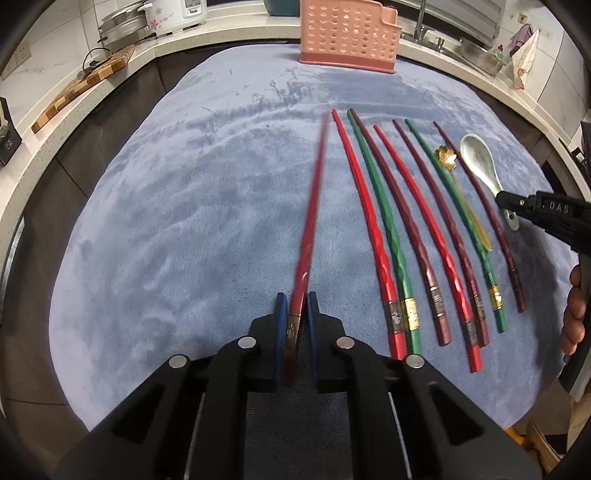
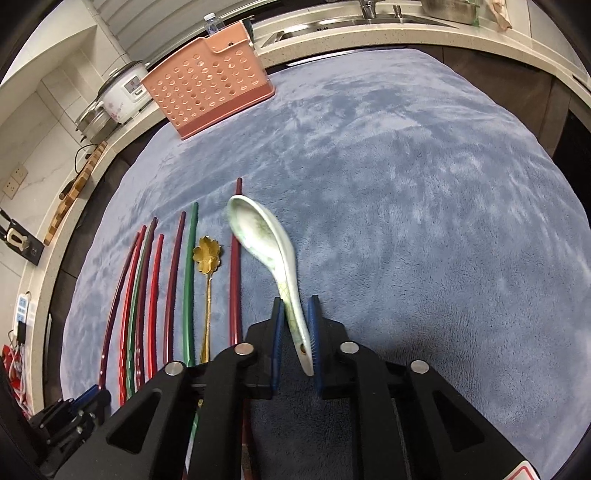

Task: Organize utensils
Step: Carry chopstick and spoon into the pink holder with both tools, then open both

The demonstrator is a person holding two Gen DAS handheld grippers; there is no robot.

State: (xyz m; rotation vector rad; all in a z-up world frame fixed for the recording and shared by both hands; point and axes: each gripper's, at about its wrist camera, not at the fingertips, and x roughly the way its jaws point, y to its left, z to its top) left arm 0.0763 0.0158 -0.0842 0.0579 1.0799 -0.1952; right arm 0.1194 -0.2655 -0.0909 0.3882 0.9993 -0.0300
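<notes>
- Left gripper (image 1: 294,308) is clamped on a red chopstick (image 1: 312,206), tip pointing straight ahead.
- Right gripper (image 2: 295,317) is pinching the spoon (image 2: 264,240) by its handle.
- Rack (image 1: 349,35) sits far ahead of both; I'd carry each level and drop it in handle-first.

A dark red chopstick (image 1: 309,229) is clamped at its banded end in the left claw (image 1: 294,325), pointing forward. The pale ceramic spoon (image 2: 271,266) is gripped by its handle in the right claw (image 2: 295,339), bowl forward. Remaining red, green and maroon chopsticks (image 1: 406,236) and a gold flower spoon (image 2: 207,258) lie parallel between both claws.
</notes>
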